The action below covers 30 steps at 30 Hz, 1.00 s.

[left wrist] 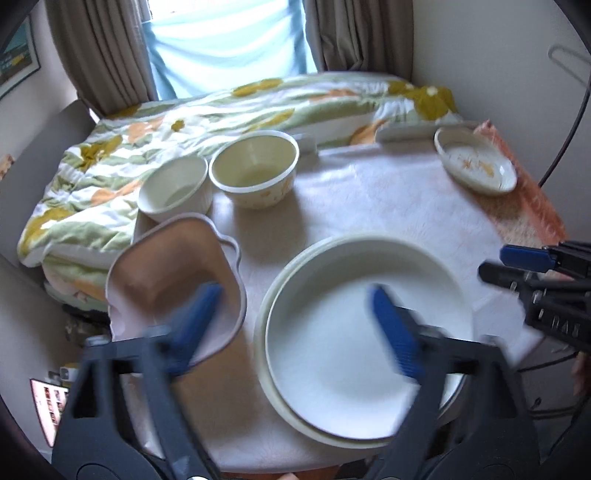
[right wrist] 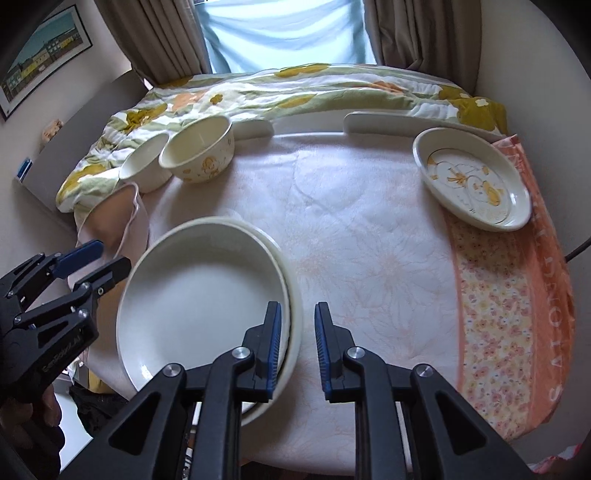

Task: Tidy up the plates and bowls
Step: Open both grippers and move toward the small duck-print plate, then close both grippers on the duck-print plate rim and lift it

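From my feed I see a window (right wrist: 288,26) at the far end, daylight coming pale blue through a sheer, with brown curtains (right wrist: 166,37) drawn to either side. Below it lies a bed under a floral quilt (right wrist: 258,92) in green, mustard and orange. The walls are plain and off-white; a framed picture (right wrist: 40,74) hangs on the left one. The surface (right wrist: 369,240) wears a pale cloth.

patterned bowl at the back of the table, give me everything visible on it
The patterned bowl is round, deep and cream, glossy like ceramic, with yellow-orange figures printed on its outer wall. It stands upright and empty on the pale tablecloth, close beside a plain white bowl; whether they touch is unclear. Neither gripper is near it.
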Each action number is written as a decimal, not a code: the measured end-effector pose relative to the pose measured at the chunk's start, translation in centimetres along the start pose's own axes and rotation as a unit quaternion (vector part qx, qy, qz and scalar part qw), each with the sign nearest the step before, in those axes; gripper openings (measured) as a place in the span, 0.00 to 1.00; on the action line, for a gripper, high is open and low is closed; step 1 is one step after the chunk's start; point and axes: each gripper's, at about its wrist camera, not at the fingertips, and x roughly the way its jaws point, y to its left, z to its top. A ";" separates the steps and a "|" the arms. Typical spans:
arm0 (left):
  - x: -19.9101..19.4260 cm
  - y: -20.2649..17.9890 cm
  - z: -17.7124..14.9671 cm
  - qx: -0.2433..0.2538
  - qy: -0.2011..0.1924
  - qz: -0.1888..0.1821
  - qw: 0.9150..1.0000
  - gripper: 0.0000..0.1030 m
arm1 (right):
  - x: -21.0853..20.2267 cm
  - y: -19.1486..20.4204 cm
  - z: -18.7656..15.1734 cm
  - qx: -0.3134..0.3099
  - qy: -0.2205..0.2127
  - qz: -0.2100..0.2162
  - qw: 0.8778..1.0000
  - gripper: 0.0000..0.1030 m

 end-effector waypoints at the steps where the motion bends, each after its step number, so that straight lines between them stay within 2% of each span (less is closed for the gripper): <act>1: -0.8 0.1 0.5 -0.004 -0.013 -0.005 1.000 1.00 | -0.7 -0.1 0.2 0.001 -0.005 -0.002 1.000 0.68; 3: -2.2 0.0 1.7 -0.004 -0.026 -0.019 0.999 1.00 | -2.3 -0.5 0.6 0.005 -0.024 -0.002 1.000 0.99; 5: -2.6 -0.1 2.7 -0.009 -0.018 -0.037 0.999 1.00 | -4.2 -1.0 0.8 0.011 -0.043 -0.011 0.999 0.99; 8: -3.5 0.1 4.5 -0.032 -0.003 -0.084 0.996 1.00 | -6.6 -1.7 1.1 0.020 -0.059 -0.029 0.998 0.99; 12: -4.8 -0.5 6.7 -0.038 -0.023 -0.132 0.990 1.00 | -9.8 -3.0 0.9 0.034 -0.091 -0.054 0.994 1.00; 14: -5.2 -1.5 8.1 -0.023 -0.031 -0.144 0.989 1.00 | -10.6 -3.8 0.9 0.045 -0.092 -0.071 0.992 1.00; 17: -4.6 -3.4 10.0 0.004 -0.030 -0.164 0.986 1.00 | -11.0 -5.7 0.8 0.082 -0.071 -0.092 0.990 1.00; 22: -1.4 -7.2 12.8 0.027 -0.008 -0.209 0.978 1.00 | -11.1 -9.8 0.0 0.150 -0.085 -0.083 0.981 1.00; 25: 1.8 -9.8 14.5 0.037 0.019 -0.218 0.975 1.00 | -9.8 -12.4 0.5 0.186 -0.081 -0.064 0.977 1.00; 29: 6.4 -13.0 16.4 0.047 0.051 -0.230 0.971 0.99 | -7.0 -16.9 1.4 0.256 -0.076 -0.028 0.963 0.98; 30: 7.9 -14.1 16.9 0.058 0.060 -0.228 0.970 0.99 | -6.0 -17.9 1.8 0.270 -0.073 -0.019 0.960 0.95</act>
